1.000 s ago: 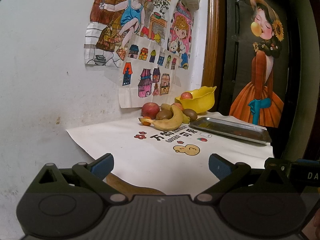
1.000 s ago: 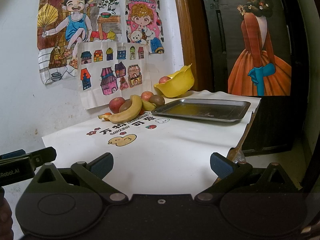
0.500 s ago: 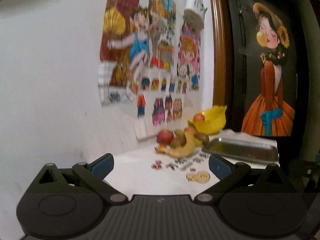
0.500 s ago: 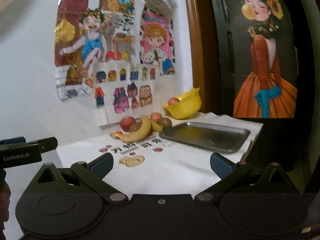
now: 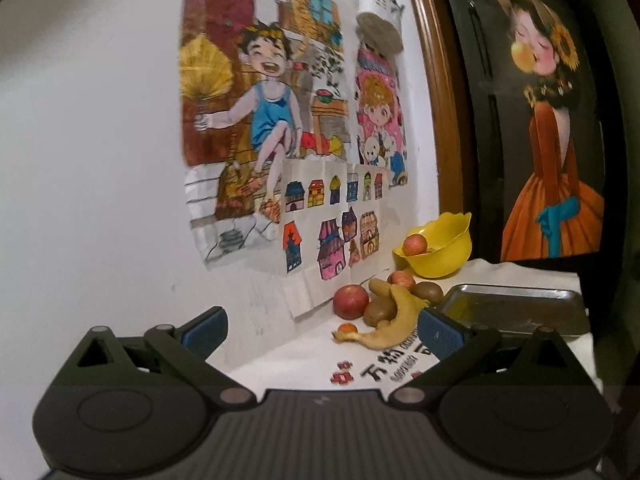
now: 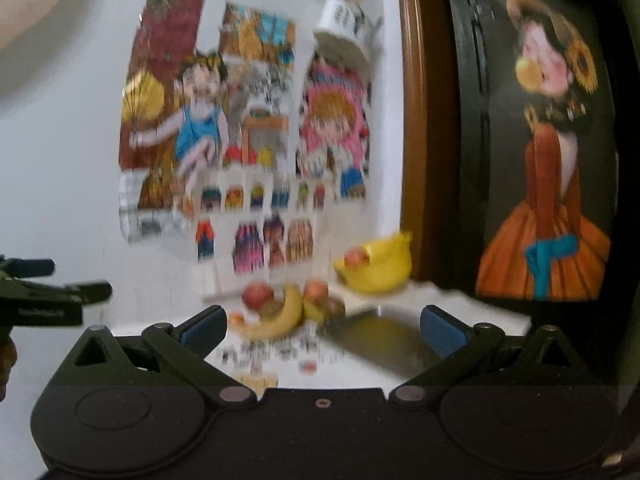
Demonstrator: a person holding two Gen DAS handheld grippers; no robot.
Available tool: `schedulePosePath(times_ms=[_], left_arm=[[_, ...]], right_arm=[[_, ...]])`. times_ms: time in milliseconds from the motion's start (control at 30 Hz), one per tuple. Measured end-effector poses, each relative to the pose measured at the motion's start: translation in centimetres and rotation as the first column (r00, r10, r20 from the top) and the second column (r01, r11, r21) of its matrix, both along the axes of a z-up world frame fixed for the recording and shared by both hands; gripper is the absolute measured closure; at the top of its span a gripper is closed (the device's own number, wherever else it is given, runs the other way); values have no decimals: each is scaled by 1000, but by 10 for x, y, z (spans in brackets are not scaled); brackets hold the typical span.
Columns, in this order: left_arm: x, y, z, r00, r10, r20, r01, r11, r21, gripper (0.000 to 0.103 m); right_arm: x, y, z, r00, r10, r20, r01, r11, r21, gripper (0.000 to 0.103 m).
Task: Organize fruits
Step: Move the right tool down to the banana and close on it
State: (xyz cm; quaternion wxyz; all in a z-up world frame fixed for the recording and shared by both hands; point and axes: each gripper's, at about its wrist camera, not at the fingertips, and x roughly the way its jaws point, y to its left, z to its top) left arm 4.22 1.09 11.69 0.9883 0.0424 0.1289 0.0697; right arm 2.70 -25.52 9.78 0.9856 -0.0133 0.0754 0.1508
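Fruit pile approached, nothing yet gripped

Both the left gripper (image 5: 322, 330) and right gripper (image 6: 322, 330) are held spread and empty. The banana (image 5: 390, 320), apples and apparently kiwis lie heaped beside the tray (image 5: 516, 308); the topmost fruit should be taken first.

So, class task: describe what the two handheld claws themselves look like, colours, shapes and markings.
Both match: the left claw and right claw have black bodies with round discs, triangular cut-outs, silver pivot pins and blue ribbed finger pads. From the right view, the left claw's side carries white lettering, too blurred to read.
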Motion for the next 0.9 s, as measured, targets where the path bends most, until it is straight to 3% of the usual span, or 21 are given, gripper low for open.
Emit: schedulePosePath(times_ms=[133, 333, 600, 900], left_arm=[[44, 18, 9, 998, -54, -19, 54, 999, -6, 0], [109, 39, -15, 994, -102, -43, 101, 995, -22, 0], [174, 56, -62, 982, -147, -120, 144, 989, -34, 0], [220, 71, -98, 959, -165, -231, 167, 986, -10, 0]], right_arm=[[33, 5, 16, 997, 15, 79, -13, 1000, -26, 0], [98, 23, 17, 997, 54, 47, -50, 995, -88, 1], [184, 54, -42, 978, 86, -193, -89, 996, -7, 1], [277, 89, -73, 902, 182, -391, -169, 983, 67, 1]])
